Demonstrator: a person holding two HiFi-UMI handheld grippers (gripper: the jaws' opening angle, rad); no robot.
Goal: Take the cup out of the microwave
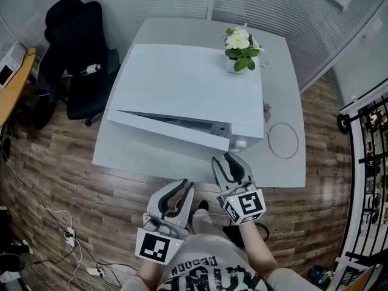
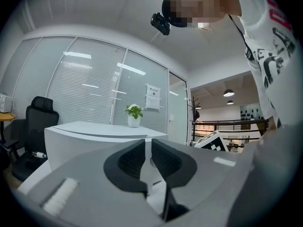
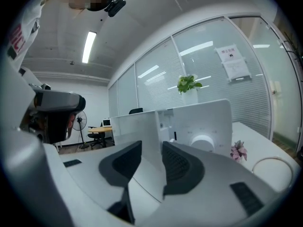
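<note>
The white microwave (image 1: 188, 90) stands on the white table (image 1: 145, 156). Its door (image 1: 173, 132) is ajar, swung out a little at its right end. No cup shows; the inside is hidden. My right gripper (image 1: 225, 158) is open just in front of the door's free edge, beside the knob (image 1: 240, 143). In the right gripper view the door edge (image 3: 147, 136) lines up with the gap of the right gripper (image 3: 151, 160), and the pads do not press on it. My left gripper (image 1: 187, 185) hangs lower left, off the table's front edge, jaws nearly together and empty; the left gripper (image 2: 147, 157) faces the microwave (image 2: 94, 136).
A potted plant (image 1: 241, 50) sits on the table behind the microwave's right corner. A loop of white cable (image 1: 283, 140) lies on the table at the right. A black office chair (image 1: 76, 59) stands left of the table. Cables lie on the wooden floor at lower left.
</note>
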